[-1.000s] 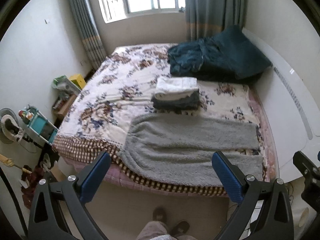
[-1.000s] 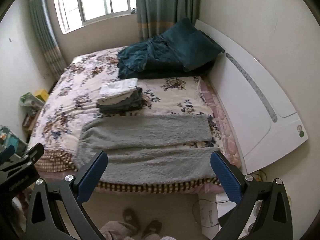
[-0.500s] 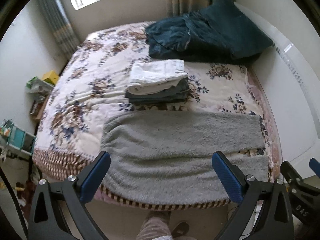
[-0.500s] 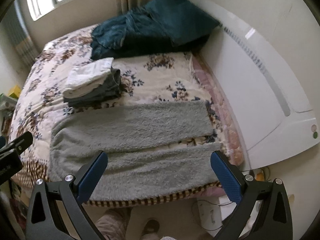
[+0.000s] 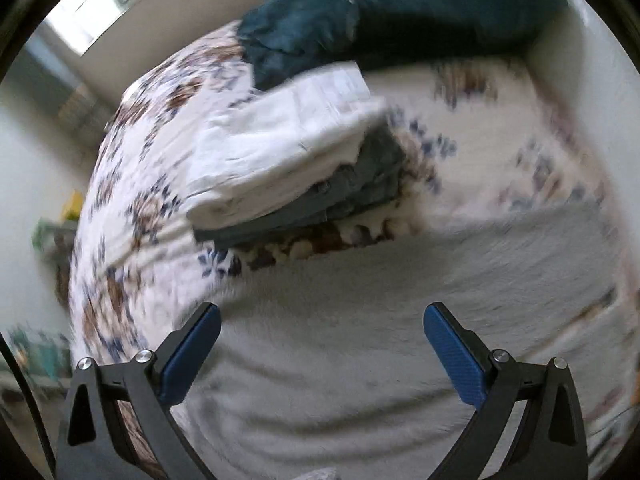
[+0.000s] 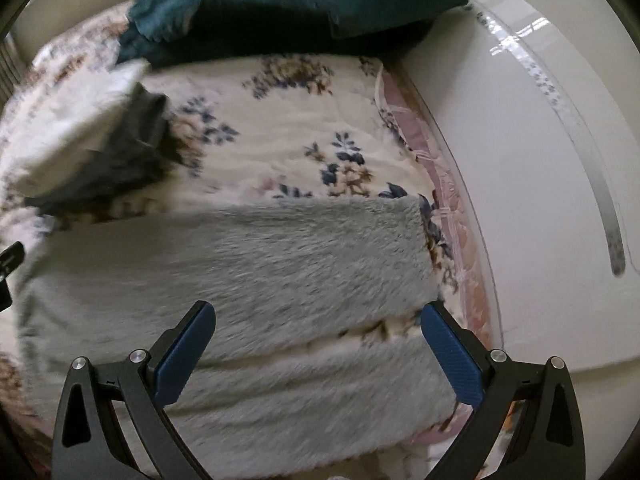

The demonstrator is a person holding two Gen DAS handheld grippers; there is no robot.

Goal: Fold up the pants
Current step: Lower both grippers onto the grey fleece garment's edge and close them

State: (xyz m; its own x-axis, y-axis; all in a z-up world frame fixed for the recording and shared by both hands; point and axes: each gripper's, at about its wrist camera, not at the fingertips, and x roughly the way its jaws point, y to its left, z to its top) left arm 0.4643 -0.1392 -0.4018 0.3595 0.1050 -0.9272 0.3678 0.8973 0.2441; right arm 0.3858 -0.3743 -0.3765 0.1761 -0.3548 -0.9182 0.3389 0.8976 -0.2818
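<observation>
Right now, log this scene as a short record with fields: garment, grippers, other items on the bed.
garment: grey fleece pants, spread flat on the floral bedspread, two legs apart at the cuff end
left gripper: open, above the pants, holding nothing
right gripper: open, above the leg ends, holding nothing
stack: folded clothes, white on top of dark grey, beyond the pants
far end: dark teal bedding
side: white headboard

Soft daylight from window [image 5: 100,12], heavy motion blur, fisheye-bent edges, headboard [image 6: 520,40] glare
</observation>
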